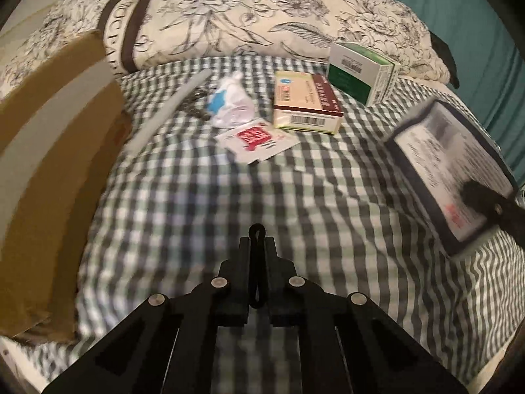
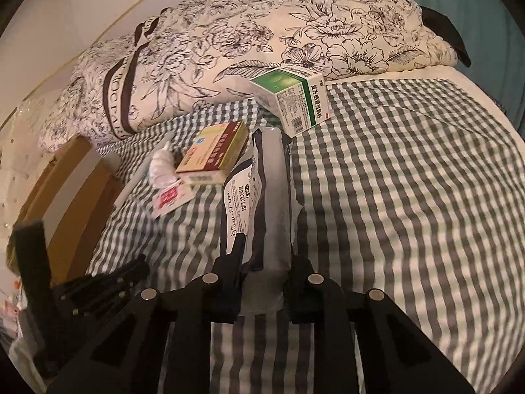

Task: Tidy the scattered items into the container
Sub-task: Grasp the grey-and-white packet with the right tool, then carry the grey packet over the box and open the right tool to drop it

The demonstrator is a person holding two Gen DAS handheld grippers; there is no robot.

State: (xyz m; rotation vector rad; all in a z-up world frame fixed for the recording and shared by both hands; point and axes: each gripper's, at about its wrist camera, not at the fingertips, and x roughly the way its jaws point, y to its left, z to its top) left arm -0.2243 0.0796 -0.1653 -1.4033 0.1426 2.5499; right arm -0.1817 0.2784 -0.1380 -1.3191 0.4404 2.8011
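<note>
A brown cardboard box (image 1: pixel 55 151) stands at the left on the checked bed; it also shows in the right wrist view (image 2: pixel 75 190). My left gripper (image 1: pixel 257 239) is shut and empty over the bedsheet. My right gripper (image 2: pixel 267 256) is shut on a tissue pack (image 2: pixel 262 190), held above the bed; the pack shows at the right in the left wrist view (image 1: pixel 449 170). On the bed lie a red-and-cream medicine box (image 1: pixel 306 101), a green-and-white box (image 1: pixel 361 70), a red-and-white sachet (image 1: pixel 257 139) and a crumpled white-and-blue wrapper (image 1: pixel 229 103).
A floral duvet (image 1: pixel 246 16) is heaped along the back of the bed. A grey strip (image 1: pixel 167 111) lies beside the cardboard box. A teal wall (image 1: pixel 475 32) is at the right. The left gripper's body (image 2: pixel 92 289) shows low left in the right wrist view.
</note>
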